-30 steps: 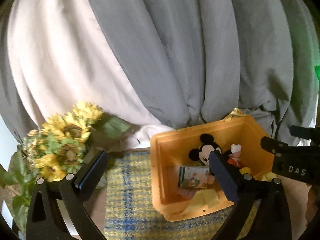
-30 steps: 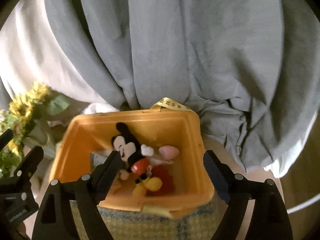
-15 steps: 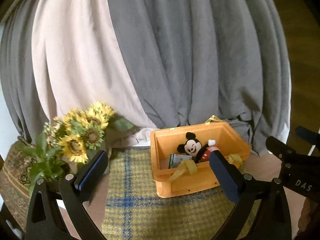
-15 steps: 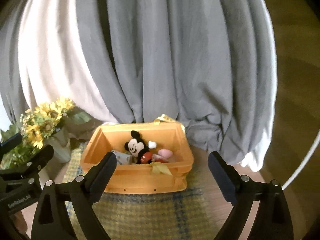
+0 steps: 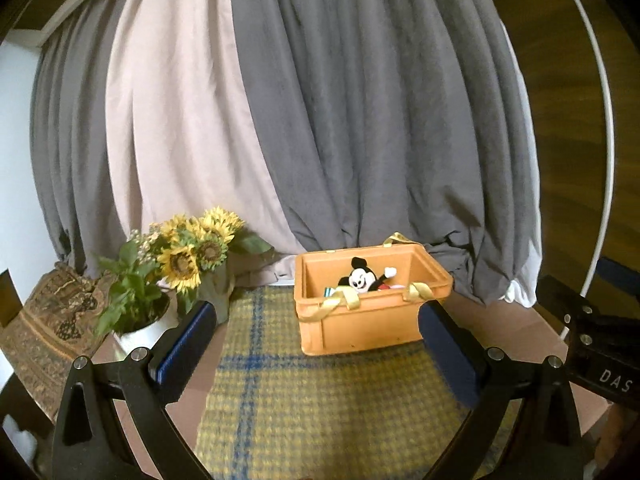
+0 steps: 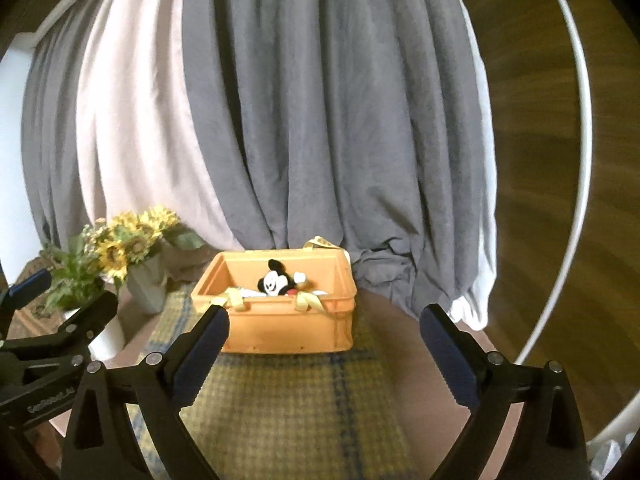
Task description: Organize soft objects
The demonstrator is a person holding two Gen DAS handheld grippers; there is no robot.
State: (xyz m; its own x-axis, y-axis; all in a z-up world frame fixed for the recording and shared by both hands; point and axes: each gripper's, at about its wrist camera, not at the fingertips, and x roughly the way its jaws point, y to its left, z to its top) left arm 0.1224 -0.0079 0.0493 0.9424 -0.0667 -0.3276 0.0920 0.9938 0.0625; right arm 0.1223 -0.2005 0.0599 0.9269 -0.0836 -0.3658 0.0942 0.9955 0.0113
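Soft toy: a black-and-white mouse doll [image 5: 362, 280] sits inside the orange crate [image 5: 368, 322], head above the rim, one white-gloved arm raised; smaller soft things lie around it, mostly hidden by the front wall.
Crate: it stands on the far part of the yellow-and-blue checked mat [image 5: 320, 408], probably so the mat marks the working spot.
Ribbons: yellow strips [image 5: 338, 304] hang over the crate's front rim, another [image 5: 396, 238] over the back rim.
Left gripper [image 5: 316, 344]: spread wide, holding nothing, well short of the crate and facing it.
Right gripper [image 6: 324, 344]: also spread wide and empty, near side of the mat, apart from the crate.
Judgement: with the toys gathered in the crate and both tools free, the sorting looks done or nearly so.
Surroundings: sunflowers [image 5: 188, 252] in a white pot [image 5: 138, 330] stand left of the mat; grey and pale curtains [image 5: 320, 120] hang behind.
Left view only: the patterned rug [image 5: 44, 332] at far left, and the card [image 5: 329, 291] beside the doll.
Right view only: the crate's right wall, and more of the bare table to its right.
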